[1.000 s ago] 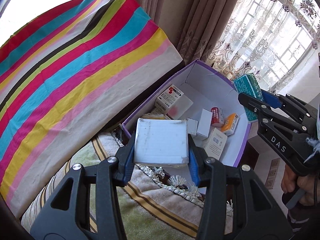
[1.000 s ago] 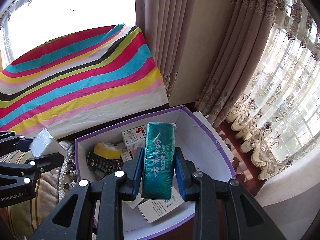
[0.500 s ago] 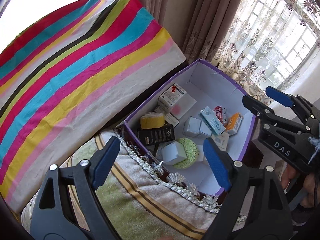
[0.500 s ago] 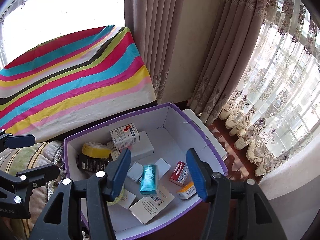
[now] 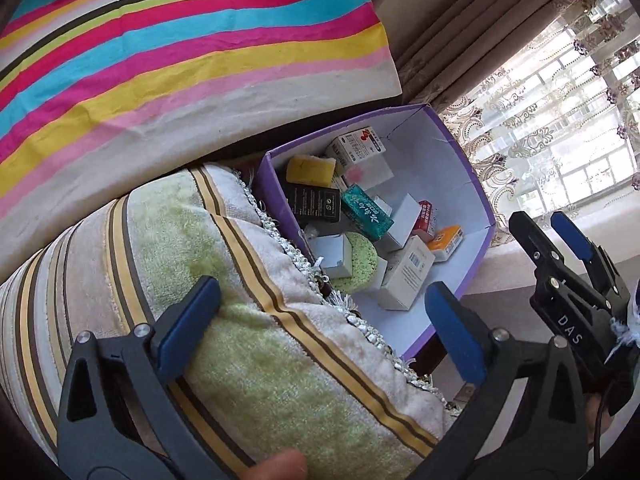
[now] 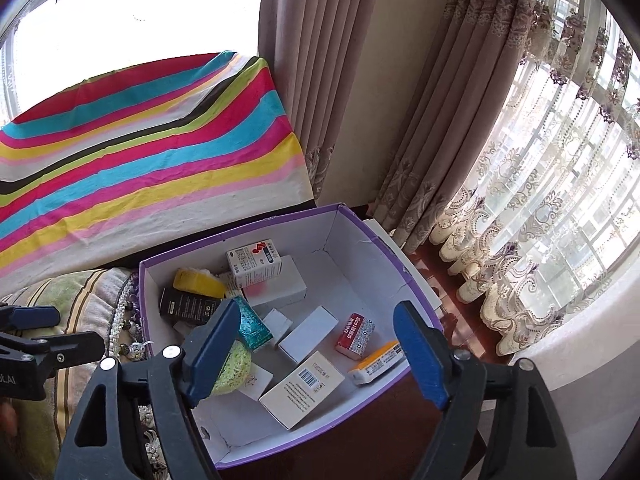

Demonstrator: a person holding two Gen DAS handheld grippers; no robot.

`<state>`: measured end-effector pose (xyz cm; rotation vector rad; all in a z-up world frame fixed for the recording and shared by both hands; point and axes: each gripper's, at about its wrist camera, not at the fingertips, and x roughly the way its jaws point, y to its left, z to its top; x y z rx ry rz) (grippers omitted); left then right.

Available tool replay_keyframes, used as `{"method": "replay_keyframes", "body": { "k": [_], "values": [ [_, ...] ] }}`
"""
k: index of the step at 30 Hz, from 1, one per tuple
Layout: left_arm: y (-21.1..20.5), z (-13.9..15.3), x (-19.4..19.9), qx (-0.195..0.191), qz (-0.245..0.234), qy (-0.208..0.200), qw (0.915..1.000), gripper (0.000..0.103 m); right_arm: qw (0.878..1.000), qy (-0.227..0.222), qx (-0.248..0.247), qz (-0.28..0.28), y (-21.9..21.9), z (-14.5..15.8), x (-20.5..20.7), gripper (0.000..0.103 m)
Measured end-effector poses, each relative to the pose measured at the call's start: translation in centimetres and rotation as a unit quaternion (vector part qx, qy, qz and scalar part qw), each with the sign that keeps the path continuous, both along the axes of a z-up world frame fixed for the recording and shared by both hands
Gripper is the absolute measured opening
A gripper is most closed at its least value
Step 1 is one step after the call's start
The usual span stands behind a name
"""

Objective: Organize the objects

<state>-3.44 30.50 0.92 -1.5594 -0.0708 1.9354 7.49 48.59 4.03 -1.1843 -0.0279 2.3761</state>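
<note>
A purple box with white inner walls holds several small packs. A teal pack lies in it, leaning on a black box. A small white box rests beside a green sponge. My left gripper hovers over the striped towel at the box's near left edge, its jaws opening with nothing between them. My right gripper hangs above the box's near side, jaws also opening, nothing held.
A yellow sponge, red pack and orange pack also lie in the box. A rainbow-striped cloth rises behind. A fringed green towel covers the cushion on the left. Curtains hang to the right.
Both grippers went from shut to open. The white box left the left gripper and the teal pack left the right one; both now lie in the purple box. The left gripper moved over the towel.
</note>
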Motion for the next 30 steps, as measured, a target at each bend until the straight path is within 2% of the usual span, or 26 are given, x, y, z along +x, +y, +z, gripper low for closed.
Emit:
{"method": "replay_keyframes", "body": {
  "k": [4, 8, 11, 17, 20, 24, 27, 30],
  "values": [
    [0.8, -0.2, 0.5, -0.020, -0.018, 0.015, 0.9995, 0.102, 1.000, 0.003, -0.015, -0.007, 0.2, -0.2, -0.2, 0.080],
    [0.4, -0.5, -0.4, 0.005, -0.010, 0.007, 0.9999, 0.102, 1.000, -0.011, 0.003, -0.017, 0.1, -0.7, -0.4, 0.080],
    [-0.1, -0.6, -1.0, 0.023, -0.004, -0.002, 0.9997, 0.102, 1.000, -0.024, -0.011, -0.017, 0.4, -1.2, -0.5, 0.080],
    [0.5, -0.6, -1.1, 0.006, -0.016, -0.002, 0.9998, 0.102, 0.999, -0.024, -0.027, -0.012, 0.3, -1.6, -0.6, 0.080],
    [1.6, 0.1, -0.4, -0.031, -0.039, 0.031, 0.9983, 0.102, 0.999, -0.024, -0.035, -0.010, 0.2, -1.8, -0.6, 0.080],
    [3.2, 2.0, 0.4, -0.067, -0.070, 0.108, 0.9895, 0.102, 0.999, -0.024, -0.029, -0.019, 0.5, -1.7, -0.5, 0.080],
    [4.0, 3.3, 0.3, -0.067, -0.063, 0.148, 0.9847, 0.103, 0.999, -0.019, -0.035, -0.029, 1.2, -1.6, -0.3, 0.080],
    [4.7, 3.4, 0.0, -0.057, -0.047, 0.147, 0.9864, 0.102, 0.998, -0.014, -0.039, -0.038, 2.0, -1.4, 0.0, 0.080]
  ]
}}
